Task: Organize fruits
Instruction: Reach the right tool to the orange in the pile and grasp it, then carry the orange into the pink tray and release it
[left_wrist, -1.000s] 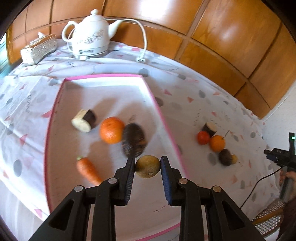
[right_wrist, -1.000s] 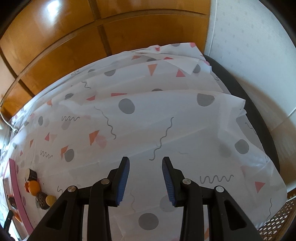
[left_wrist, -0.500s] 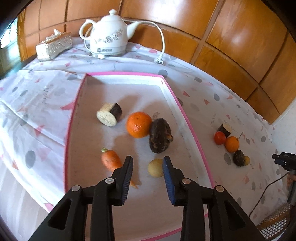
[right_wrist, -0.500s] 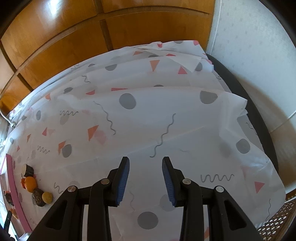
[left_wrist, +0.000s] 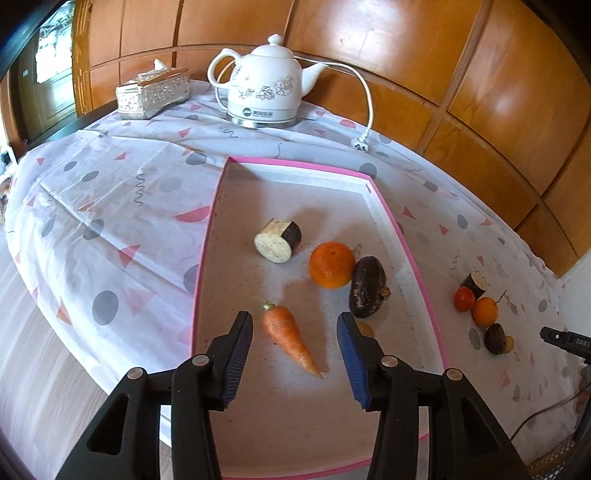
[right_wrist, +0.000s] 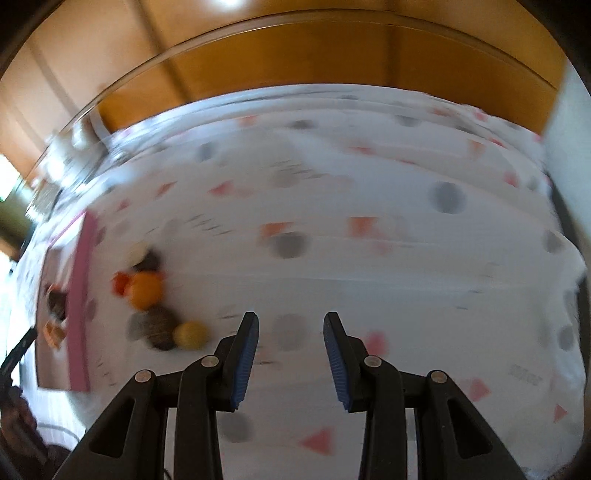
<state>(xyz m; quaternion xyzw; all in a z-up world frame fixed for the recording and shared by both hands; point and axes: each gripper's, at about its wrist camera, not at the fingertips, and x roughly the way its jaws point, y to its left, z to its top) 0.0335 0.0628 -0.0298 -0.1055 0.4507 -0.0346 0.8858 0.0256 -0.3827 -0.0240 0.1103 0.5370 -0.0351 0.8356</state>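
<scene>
A pink-rimmed tray (left_wrist: 295, 164) holds an eggplant piece (left_wrist: 277, 240), an orange (left_wrist: 331, 264), a dark fruit (left_wrist: 366, 287), a carrot (left_wrist: 288, 334) and a small yellow fruit (left_wrist: 365, 328) half hidden behind my left gripper's right finger. My left gripper (left_wrist: 295, 325) hovers above the carrot with its jaws opening and grips nothing. To the right of the tray, a pile of small fruits (left_wrist: 484, 314) lies on the cloth. In the blurred right wrist view that pile (right_wrist: 155, 302) is at the left, beside the tray rim (right_wrist: 79, 314). My right gripper (right_wrist: 291, 325) is open and empty, to the right of the pile.
A white electric kettle (left_wrist: 264, 92) with its cord and plug (left_wrist: 360, 144) and a tissue box (left_wrist: 153, 92) stand at the back of the table. Wooden wall panels close off the far side. The tablecloth (left_wrist: 110, 221) drops off at the left edge.
The left gripper let go of the small yellow fruit in the tray, widened and drew back leftward. The right gripper swung left, bringing the fruit pile closer; its view is now blurred.
</scene>
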